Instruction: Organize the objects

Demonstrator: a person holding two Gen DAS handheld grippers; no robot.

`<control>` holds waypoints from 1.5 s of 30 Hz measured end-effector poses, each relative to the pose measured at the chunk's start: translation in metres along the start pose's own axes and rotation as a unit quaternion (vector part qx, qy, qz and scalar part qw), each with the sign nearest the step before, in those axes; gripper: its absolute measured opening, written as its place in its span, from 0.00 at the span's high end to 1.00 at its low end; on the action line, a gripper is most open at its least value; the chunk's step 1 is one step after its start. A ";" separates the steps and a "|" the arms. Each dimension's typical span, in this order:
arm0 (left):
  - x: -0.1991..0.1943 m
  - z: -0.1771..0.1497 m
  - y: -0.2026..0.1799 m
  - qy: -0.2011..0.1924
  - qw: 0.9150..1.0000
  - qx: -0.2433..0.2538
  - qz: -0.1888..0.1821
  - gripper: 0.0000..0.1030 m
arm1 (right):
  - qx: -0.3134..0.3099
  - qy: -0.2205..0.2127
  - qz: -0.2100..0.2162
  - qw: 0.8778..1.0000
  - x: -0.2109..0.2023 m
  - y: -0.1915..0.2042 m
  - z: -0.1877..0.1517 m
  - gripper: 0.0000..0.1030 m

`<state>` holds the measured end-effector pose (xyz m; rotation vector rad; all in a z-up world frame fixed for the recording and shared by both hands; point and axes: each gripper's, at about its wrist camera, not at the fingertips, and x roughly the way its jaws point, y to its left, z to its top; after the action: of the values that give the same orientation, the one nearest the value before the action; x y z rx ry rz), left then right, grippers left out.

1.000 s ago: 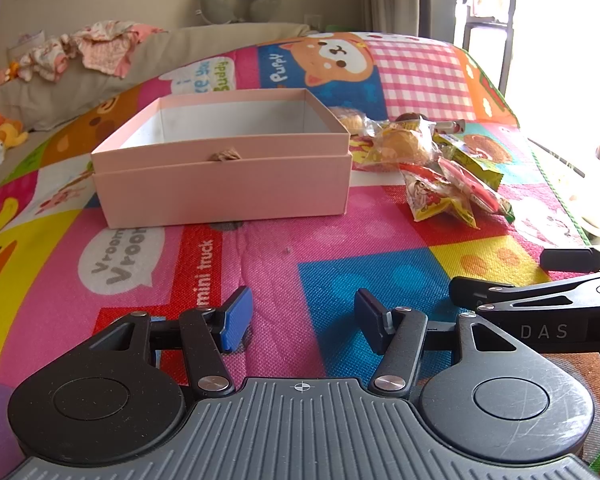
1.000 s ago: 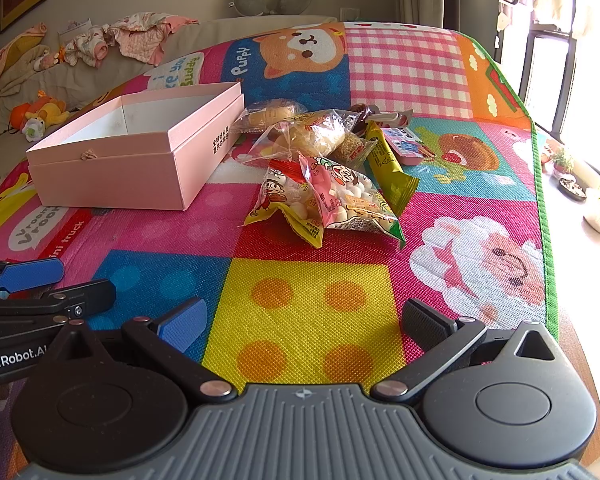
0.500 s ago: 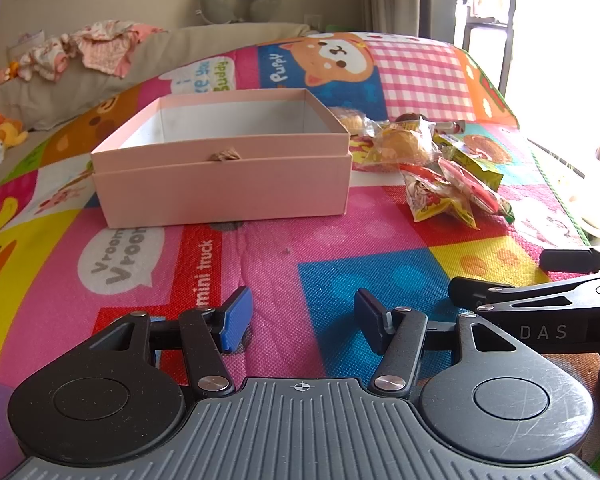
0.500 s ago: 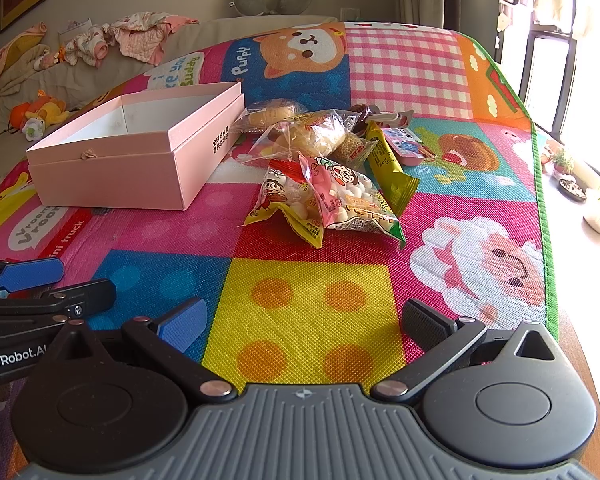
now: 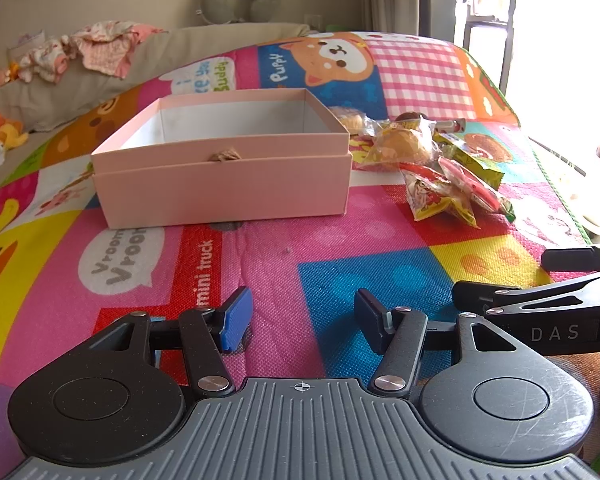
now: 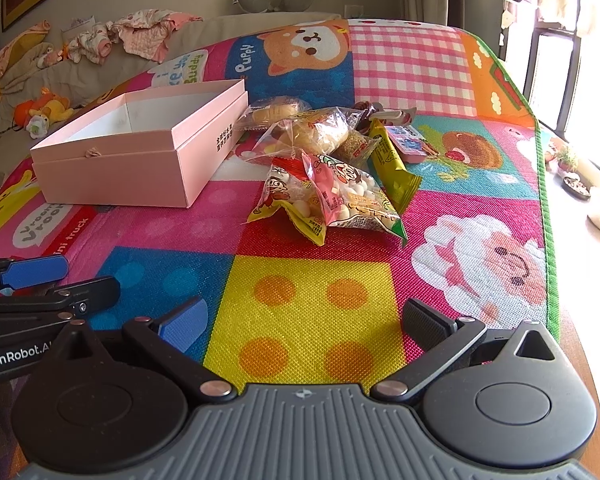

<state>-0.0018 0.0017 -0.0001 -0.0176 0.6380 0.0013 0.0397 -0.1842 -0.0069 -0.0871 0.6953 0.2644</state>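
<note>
**Desk:** What stands where on the play mat (image 6: pixel 316 300)?

**Photographer:** A pink box (image 5: pixel 224 184) sits open at far left, with no snack visible in the part of its interior that shows. Just to its right lies a heap of snack packets (image 6: pixel 332 160): a candy bag (image 6: pixel 332 200) nearest, a wrapped bun (image 6: pixel 320 136) behind it, a yellow-green stick pack (image 6: pixel 392 164) on the right side. The packet nearest the box appears to touch its right wall.

**Desk:** And the tools?

**Photographer:** The left gripper (image 5: pixel 300 320) hovers low over the near mat, jaws apart, holding nothing. The right gripper (image 6: pixel 304 324) hangs to its right, jaws spread wider, likewise unloaded, pointed toward the candy bag.

**Desk:** Progress?

**Photographer:** By my reading, none yet shows. Every packet lies outside the box, so the whole sorting job remains. The candy bag looks the likeliest first pick, being closest to the right gripper.
</note>
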 end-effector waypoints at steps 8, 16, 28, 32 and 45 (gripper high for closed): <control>0.001 0.000 -0.001 0.000 1.000 -0.001 0.000 0.39 | -0.007 0.032 0.009 0.999 -0.001 -0.001 0.005 0.00; 0.002 0.000 0.000 0.000 1.000 0.001 0.002 0.39 | -0.008 0.028 0.003 1.000 -0.005 0.001 0.001 0.00; 0.001 0.000 -0.001 0.000 1.000 0.002 0.004 0.39 | -0.011 0.040 0.004 0.999 -0.003 0.002 0.004 0.00; 0.001 0.000 -0.001 0.000 1.000 -0.002 0.005 0.38 | -0.013 0.038 0.004 0.999 -0.003 0.002 0.004 0.00; -0.004 0.007 0.003 0.008 1.000 -0.010 0.005 0.41 | -0.002 0.042 0.034 0.999 -0.014 -0.006 0.010 0.00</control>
<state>-0.0007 0.0049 0.0078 -0.0344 0.6533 0.0184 0.0367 -0.1912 0.0096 -0.0786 0.7815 0.3293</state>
